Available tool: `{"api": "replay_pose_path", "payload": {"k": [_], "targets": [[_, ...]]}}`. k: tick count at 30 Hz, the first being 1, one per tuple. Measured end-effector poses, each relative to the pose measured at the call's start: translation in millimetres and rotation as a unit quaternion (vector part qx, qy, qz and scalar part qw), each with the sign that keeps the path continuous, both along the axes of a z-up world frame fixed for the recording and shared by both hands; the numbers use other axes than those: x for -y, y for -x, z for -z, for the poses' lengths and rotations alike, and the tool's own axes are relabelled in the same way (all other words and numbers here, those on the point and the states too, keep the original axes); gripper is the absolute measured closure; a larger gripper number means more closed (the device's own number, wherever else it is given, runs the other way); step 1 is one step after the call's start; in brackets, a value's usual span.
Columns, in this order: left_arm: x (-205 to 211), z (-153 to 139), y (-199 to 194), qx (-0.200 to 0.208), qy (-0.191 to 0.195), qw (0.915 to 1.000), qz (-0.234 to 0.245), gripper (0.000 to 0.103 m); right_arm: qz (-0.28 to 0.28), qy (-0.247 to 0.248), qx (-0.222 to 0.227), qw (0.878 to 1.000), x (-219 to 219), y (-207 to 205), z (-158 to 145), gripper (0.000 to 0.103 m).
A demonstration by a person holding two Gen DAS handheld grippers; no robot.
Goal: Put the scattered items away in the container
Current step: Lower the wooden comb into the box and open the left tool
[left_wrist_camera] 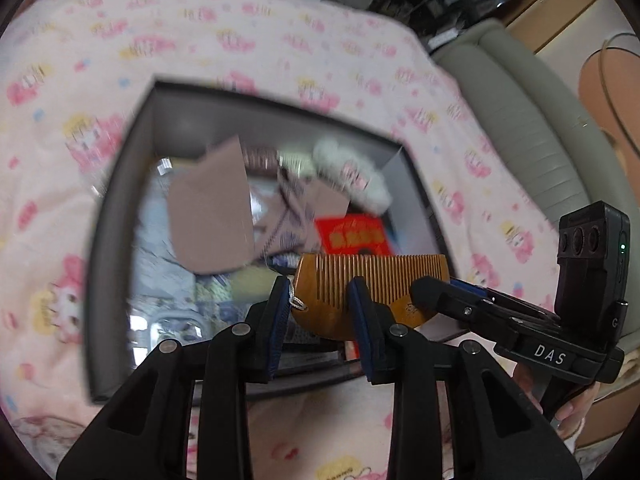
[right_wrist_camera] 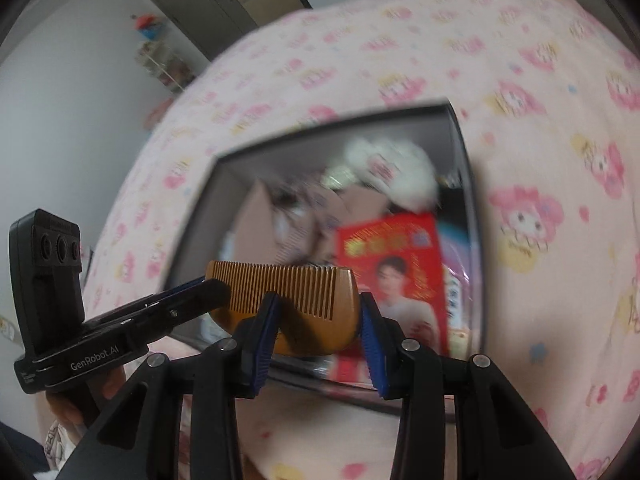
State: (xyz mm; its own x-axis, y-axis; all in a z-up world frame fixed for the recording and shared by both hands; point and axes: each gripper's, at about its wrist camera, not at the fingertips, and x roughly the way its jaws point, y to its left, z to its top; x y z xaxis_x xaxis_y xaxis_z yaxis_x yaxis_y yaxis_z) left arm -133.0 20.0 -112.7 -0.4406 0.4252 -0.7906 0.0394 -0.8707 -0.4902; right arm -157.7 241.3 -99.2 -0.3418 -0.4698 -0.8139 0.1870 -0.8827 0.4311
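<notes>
A small wooden comb [left_wrist_camera: 380,280] hangs over the near rim of a dark grey box [left_wrist_camera: 120,184], carried between both grippers. My left gripper [left_wrist_camera: 320,286] has its left pad against the comb's left end, and its right finger crosses in front of the teeth. A tiny silver loop [left_wrist_camera: 298,302] dangles at that left pad. My right gripper [right_wrist_camera: 316,300] mirrors this: the comb [right_wrist_camera: 304,284] meets its right pad, while its left finger lies over the face. Each gripper shows in the other's view, the right gripper [left_wrist_camera: 424,290] and the left gripper [right_wrist_camera: 216,286]. The box [right_wrist_camera: 460,128] holds several items.
Inside the box lie a red booklet [right_wrist_camera: 392,264], brown card pieces [left_wrist_camera: 208,216] and a white fluffy thing [left_wrist_camera: 352,172]. Pink cartoon-print bedding [left_wrist_camera: 200,40] surrounds it. A grey padded edge [left_wrist_camera: 520,128] runs on the right. A hand [right_wrist_camera: 68,400] holds the left tool.
</notes>
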Motion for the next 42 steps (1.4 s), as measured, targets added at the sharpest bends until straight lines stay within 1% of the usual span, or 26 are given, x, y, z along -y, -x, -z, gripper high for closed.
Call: {"api": "replay_pose_path", "payload": {"k": [2,7,8,12,14,16,18,21,22,24,25,28,30,32,33,36,40,42], "targets": [[-3.3,10.1,2.0,0.010,0.007,0.9999,-0.002,0.072,-0.002,-0.009,0.011,1.000,-2.7,1.6,10.2,0.067],[-6.7,20.1,3.9,0.026,0.033,0.9991,-0.008,0.071,-0.021,-0.066,-0.007,0.998,13.6,1.9,14.1,0.067],[-7.2,21.6,4.5,0.030,0.038,0.9988,-0.007,0.074,-0.026,-0.081,-0.008,0.996,18.3,2.3,16.5,0.067],[-8.2,23.6,6.0,0.040,0.052,0.9978,-0.008,0.074,-0.046,-0.166,-0.029,0.985,37.6,-3.6,25.7,0.066],[-5.9,19.6,3.8,0.031,0.052,0.9980,-0.018,0.074,-0.029,-0.196,-0.047,0.979,37.1,-6.7,24.9,0.066],[-4.8,16.3,2.7,0.021,0.056,0.9978,-0.028,0.074,-0.007,-0.213,-0.076,0.974,32.3,-9.7,18.1,0.066],[-9.1,18.1,6.0,0.026,0.055,0.9979,-0.021,0.074,0.003,-0.201,-0.082,0.976,26.8,-9.4,14.0,0.067],[-21.6,24.2,11.7,0.036,0.055,0.9978,-0.003,0.075,0.006,-0.181,-0.069,0.981,20.0,-7.3,15.2,0.067],[-26.7,25.7,13.0,0.038,0.048,0.9981,0.008,0.075,0.006,-0.182,-0.068,0.981,19.2,-7.6,15.2,0.067],[-33.1,26.0,13.4,0.037,0.019,0.9987,0.029,0.075,0.007,-0.188,-0.070,0.980,16.5,-9.4,16.5,0.066],[-34.1,24.5,12.2,0.033,0.009,0.9990,0.030,0.075,0.009,-0.189,-0.070,0.979,15.1,-11.0,16.2,0.066],[-29.6,21.7,11.4,0.024,0.013,0.9996,0.003,0.075,0.015,-0.180,-0.063,0.982,14.9,-8.1,14.6,0.066],[-27.8,24.6,12.9,0.032,0.008,0.9995,-0.002,0.075,0.013,-0.170,-0.056,0.984,14.3,-7.3,15.2,0.066],[-31.3,27.9,14.2,0.039,0.007,0.9992,0.006,0.077,0.009,-0.170,-0.052,0.984,16.7,-6.6,16.6,0.067],[-34.0,28.1,14.2,0.038,0.006,0.9992,0.015,0.077,0.011,-0.179,-0.053,0.982,17.5,-6.2,17.7,0.067],[-39.9,27.1,13.4,0.030,-0.013,0.9989,0.034,0.078,0.025,-0.201,-0.054,0.978,15.8,-3.8,20.6,0.066],[-40.6,29.3,17.0,0.025,-0.043,0.9978,0.043,0.077,0.036,-0.185,-0.050,0.981,9.1,-3.9,18.8,0.067],[-40.4,30.9,19.5,0.031,-0.045,0.9976,0.044,0.075,0.039,-0.180,-0.048,0.982,7.4,-3.7,18.3,0.067]]}}
